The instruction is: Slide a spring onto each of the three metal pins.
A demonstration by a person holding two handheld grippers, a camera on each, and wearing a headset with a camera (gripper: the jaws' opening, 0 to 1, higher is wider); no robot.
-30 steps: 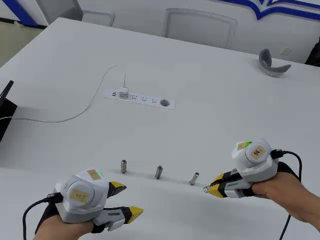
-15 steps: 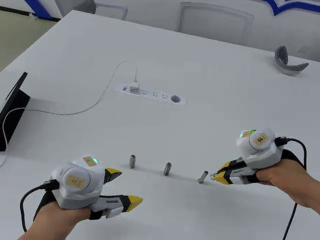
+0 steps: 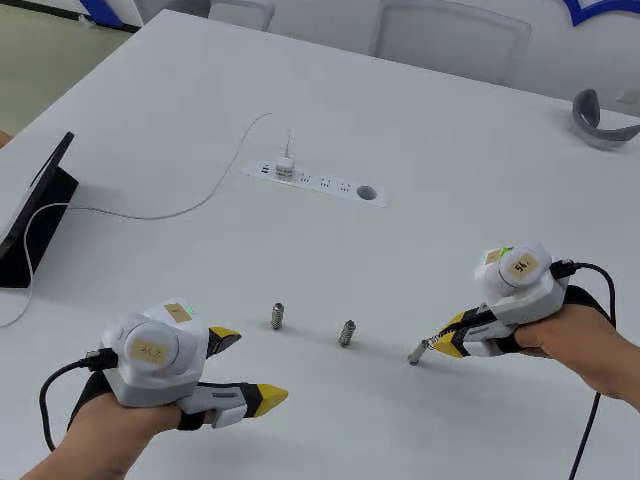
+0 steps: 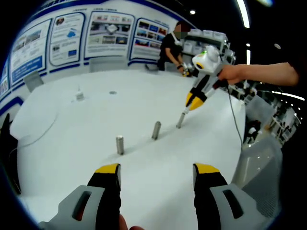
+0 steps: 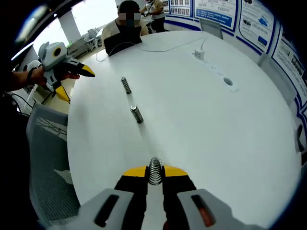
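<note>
The left hand-held gripper (image 3: 256, 366) and right hand-held gripper (image 3: 438, 346) are white, yellow-tipped, tan-stickered, black-cabled.

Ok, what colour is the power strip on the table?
White power strip, best seen in the head view.

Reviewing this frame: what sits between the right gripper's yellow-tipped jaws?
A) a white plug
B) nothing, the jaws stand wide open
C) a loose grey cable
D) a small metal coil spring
D: in the right gripper view the right gripper is closed on a small metal coil spring, which stands between the two yellow tips.
</note>
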